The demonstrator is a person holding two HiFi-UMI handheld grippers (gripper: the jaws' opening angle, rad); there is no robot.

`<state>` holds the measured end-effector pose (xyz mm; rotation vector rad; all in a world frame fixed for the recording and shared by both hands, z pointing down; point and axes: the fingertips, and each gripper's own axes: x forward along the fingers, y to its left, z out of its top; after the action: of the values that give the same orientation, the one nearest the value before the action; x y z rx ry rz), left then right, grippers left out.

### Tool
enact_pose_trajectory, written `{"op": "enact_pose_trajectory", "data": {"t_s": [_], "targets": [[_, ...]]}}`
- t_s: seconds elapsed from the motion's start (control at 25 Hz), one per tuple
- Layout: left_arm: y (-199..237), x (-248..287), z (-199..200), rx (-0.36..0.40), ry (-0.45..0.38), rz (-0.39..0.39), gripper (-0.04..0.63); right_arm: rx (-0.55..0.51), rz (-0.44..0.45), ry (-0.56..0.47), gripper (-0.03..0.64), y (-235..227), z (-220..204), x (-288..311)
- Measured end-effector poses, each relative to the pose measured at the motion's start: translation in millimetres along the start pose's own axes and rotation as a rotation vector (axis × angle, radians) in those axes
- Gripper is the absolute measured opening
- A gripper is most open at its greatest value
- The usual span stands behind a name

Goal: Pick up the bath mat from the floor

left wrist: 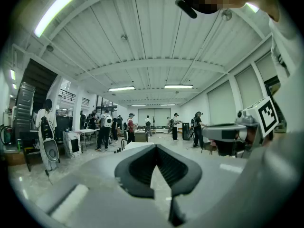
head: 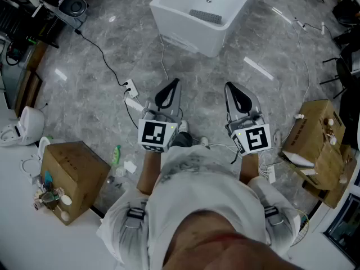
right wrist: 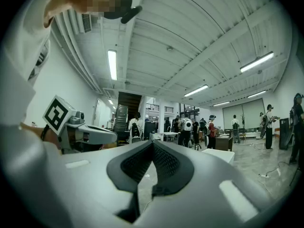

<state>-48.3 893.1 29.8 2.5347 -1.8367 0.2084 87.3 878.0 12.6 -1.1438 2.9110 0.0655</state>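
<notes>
The left hand-held gripper and right hand-held gripper sit clenched and empty at mid-frame, held level, likely because reaching hasn't begun.

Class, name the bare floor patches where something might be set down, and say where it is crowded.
Bare floor stretches from the white tub to the right cardboard box, and left of the black cable. Crowded: beside the left cardboard box and power strip.

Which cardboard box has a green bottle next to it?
The cardboard box at the head view's left. The green bottle lies on the floor by its right corner; the right-hand box has none.
</notes>
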Motion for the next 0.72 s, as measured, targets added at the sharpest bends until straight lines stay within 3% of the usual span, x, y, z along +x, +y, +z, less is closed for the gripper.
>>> {"op": "enact_pose_trajectory", "data": {"t_s": [0.36,0.72], "targets": [[-50,-33,-11,-0.037,0.050,0.007,0.005,0.015,0.031,-0.008,0.002,13,-2,-50],[-18,-4,-3,-0.017,-0.005,0.004,0.005,-0.027,0.050,0.019,0.002,9,-2,-8]]}}
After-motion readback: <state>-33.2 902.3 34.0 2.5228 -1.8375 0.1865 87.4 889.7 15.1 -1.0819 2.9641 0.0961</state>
